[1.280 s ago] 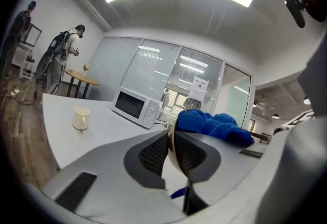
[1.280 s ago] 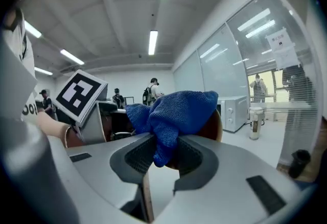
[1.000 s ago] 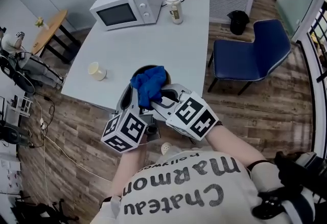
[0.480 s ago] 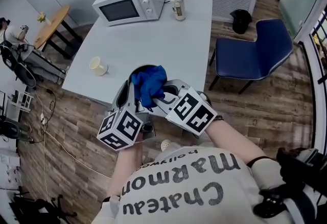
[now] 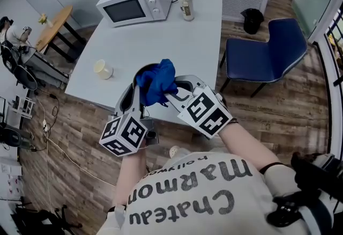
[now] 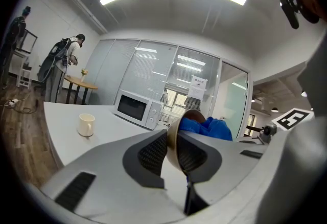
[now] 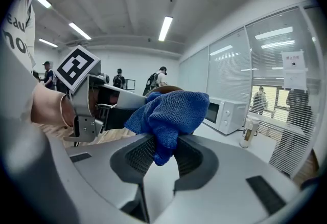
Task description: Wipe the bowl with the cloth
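The left gripper (image 6: 171,152) is clamped on the rim of the bowl (image 6: 193,114), holding it tipped up off the near edge of the bench (image 5: 161,41), I'd say so its mouth faces the other hand. The right gripper (image 7: 159,154) is closed tight on a bunched blue cloth (image 7: 168,110) pushed into that mouth, ready for rubbing. The cloth covers nearly all of the bowl from above, so I cannot tell how much of the inside it touches.

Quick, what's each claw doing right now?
Left claw: closed on the rim of the bowl.
Right claw: closed on the blue cloth.
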`<action>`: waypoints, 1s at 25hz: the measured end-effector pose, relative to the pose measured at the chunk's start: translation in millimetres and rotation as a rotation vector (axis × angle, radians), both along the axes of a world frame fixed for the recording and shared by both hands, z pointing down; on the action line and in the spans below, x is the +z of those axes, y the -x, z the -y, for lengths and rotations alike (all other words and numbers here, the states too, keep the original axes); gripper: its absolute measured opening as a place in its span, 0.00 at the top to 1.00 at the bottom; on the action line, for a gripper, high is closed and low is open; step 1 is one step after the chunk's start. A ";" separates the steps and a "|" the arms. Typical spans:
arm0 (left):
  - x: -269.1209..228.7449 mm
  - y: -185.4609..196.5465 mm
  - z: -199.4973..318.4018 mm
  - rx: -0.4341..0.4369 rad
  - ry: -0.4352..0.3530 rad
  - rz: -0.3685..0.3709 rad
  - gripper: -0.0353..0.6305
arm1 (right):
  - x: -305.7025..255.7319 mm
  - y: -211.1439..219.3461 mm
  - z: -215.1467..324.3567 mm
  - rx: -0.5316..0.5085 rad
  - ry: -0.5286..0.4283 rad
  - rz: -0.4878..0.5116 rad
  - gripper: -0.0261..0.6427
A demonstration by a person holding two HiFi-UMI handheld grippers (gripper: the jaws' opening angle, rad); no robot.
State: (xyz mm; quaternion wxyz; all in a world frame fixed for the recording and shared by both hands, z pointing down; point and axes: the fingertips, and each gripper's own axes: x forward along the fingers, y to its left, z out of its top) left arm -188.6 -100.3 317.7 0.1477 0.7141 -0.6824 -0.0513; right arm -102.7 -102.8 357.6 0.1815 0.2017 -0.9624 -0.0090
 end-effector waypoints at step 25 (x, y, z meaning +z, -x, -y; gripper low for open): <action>79.3 4.5 72.3 0.386 0.250 0.098 0.88 | -5.0 -9.9 85.0 0.287 0.012 0.042 0.81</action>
